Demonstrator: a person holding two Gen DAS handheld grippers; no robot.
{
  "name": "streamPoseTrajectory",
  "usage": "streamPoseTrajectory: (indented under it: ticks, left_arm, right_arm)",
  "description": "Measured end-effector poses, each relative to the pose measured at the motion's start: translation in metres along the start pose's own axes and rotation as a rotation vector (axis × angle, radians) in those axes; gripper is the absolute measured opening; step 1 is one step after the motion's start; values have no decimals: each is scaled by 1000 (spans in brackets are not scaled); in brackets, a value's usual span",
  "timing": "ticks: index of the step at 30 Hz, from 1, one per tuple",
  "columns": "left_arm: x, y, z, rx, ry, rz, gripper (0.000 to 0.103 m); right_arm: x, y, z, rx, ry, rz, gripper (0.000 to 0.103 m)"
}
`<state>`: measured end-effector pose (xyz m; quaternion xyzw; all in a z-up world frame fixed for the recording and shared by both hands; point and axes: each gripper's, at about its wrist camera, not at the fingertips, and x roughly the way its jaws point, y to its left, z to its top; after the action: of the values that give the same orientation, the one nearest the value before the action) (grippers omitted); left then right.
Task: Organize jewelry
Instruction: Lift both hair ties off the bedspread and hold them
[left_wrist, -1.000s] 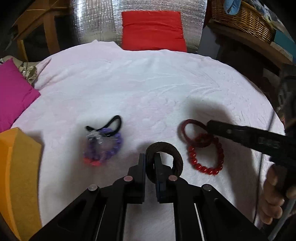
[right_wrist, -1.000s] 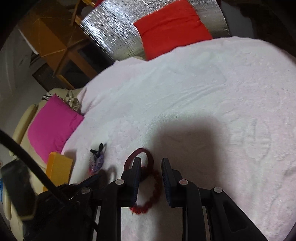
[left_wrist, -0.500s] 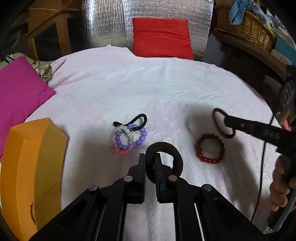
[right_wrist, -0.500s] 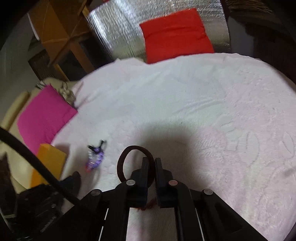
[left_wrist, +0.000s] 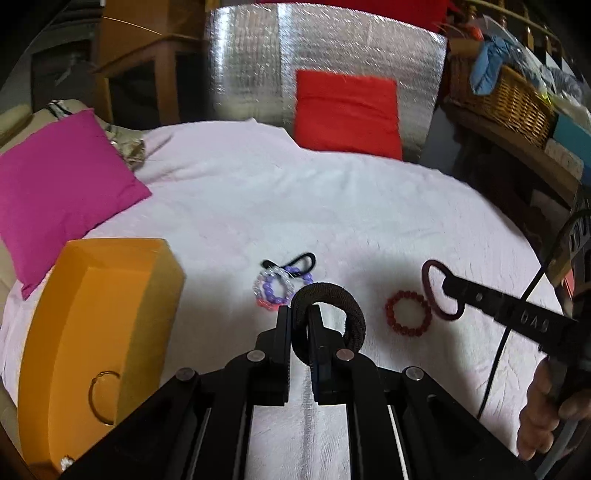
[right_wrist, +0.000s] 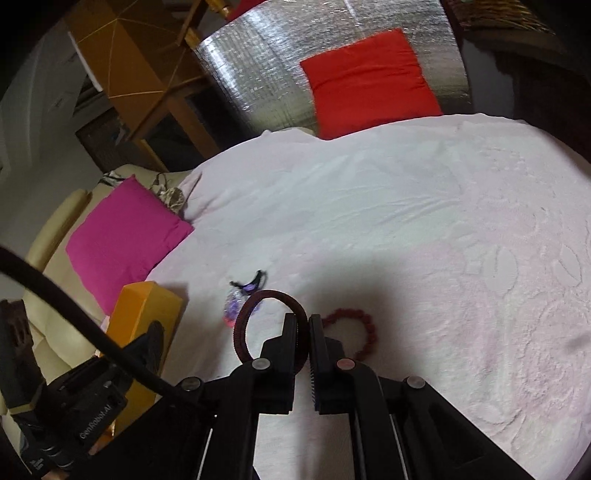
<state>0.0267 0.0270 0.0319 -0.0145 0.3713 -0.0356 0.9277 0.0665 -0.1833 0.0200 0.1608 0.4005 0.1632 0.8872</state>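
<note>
Both grippers had something pinched at this point. The left gripper (left_wrist: 299, 314) was clamped on a thick brown hair tie (left_wrist: 332, 295), its loop standing up and curling over to the right of the fingers, held above the pale pink bedspread (left_wrist: 332, 206). The right gripper (right_wrist: 303, 325) was squeezed onto a thin maroon hair band (right_wrist: 255, 317), with the loop sticking out to the left of the fingers; the left camera showed that same band dangling off the tip, lifted off the cloth.

On the bedspread there was a red bead bracelet (left_wrist: 408, 314) lying flat, just left of the maroon band in the left view. Further left sat a little pile: a purple bead bracelet (left_wrist: 275, 291) with a clear bead one and something pinkish-red under it, plus a thin black hair tie (left_wrist: 295, 262) touching the far side of the pile.

An orange box (left_wrist: 99, 332) sat at the near left edge of the bed, with a thin gold ring (left_wrist: 101, 395) inside it. A magenta pillow (left_wrist: 59, 192) was far left, and a red pillow (left_wrist: 347, 110) was at the far end against silver foil.
</note>
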Motion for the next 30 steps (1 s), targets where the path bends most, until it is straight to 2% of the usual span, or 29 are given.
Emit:
streamPoseTrajectory:
  ticks: [6, 18, 30]
  left_arm:
    - [1, -4, -2, 17, -11, 32, 9]
    - [2, -16, 0, 90, -47, 141, 9]
    - [0, -14, 1, 91, -54, 174, 9]
  right_arm:
    - [-2, 14, -4, -44, -14, 6, 7]
    - [-1, 0, -5, -37, -15, -26, 7]
    - [-1, 1, -6, -37, -17, -16, 7]
